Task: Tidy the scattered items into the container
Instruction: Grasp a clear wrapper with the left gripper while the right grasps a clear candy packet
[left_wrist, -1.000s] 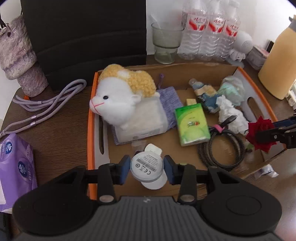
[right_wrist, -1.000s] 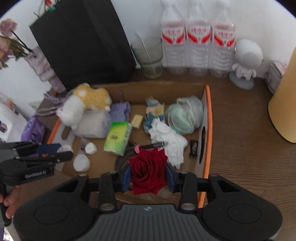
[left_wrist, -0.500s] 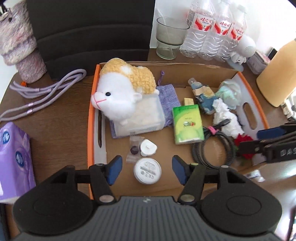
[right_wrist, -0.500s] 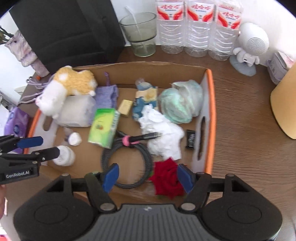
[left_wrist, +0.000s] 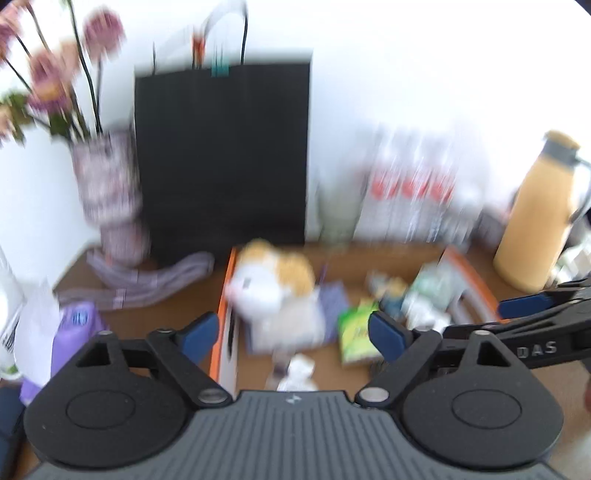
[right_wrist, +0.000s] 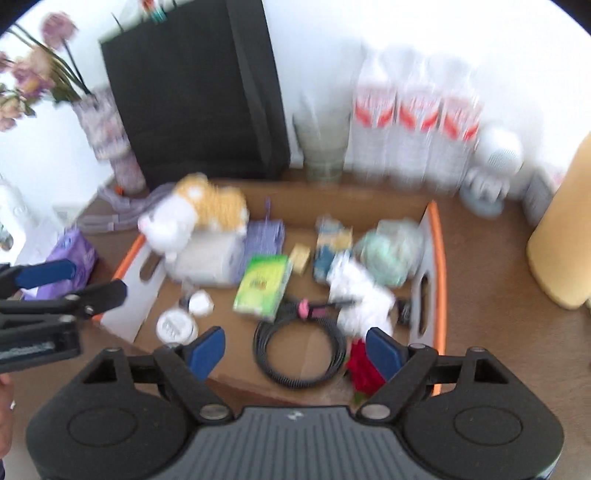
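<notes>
Although both views are smeared by motion blur, the left gripper (left_wrist: 291, 334) is seen with its blue-padded jaws spread wide and nothing between them, low in the centre of the left wrist view. The right gripper (right_wrist: 295, 349) is likewise seen spread wide and empty, low in the centre of the right wrist view. Each tool is caught in the other's camera: the left one at the left edge of the right wrist view, the right one at the right edge of the left wrist view.

The container (right_wrist: 437, 236), a shallow cardboard tray with orange rims, is seen across the middle of the right wrist view. Inside it, a plush toy (right_wrist: 192, 212) is seen at the upper left on a pale bundle. A green tissue pack (right_wrist: 264, 286) lies in the middle, with a coiled black cable (right_wrist: 299, 354) just below it. A red rose (right_wrist: 364, 369) is seen at the tray's lower right, partly hidden behind the right gripper's pad. A round white puck (right_wrist: 175, 325) lies at the lower left of the tray, and crumpled white paper (right_wrist: 360, 295) at the right.

Outside the tray, on the wooden table (right_wrist: 491, 332), a purple packet (right_wrist: 72, 251) is seen at the left. A black bag (right_wrist: 192, 92), water bottles (right_wrist: 415, 122) and a yellow jug (left_wrist: 535, 221) stand along the back.
</notes>
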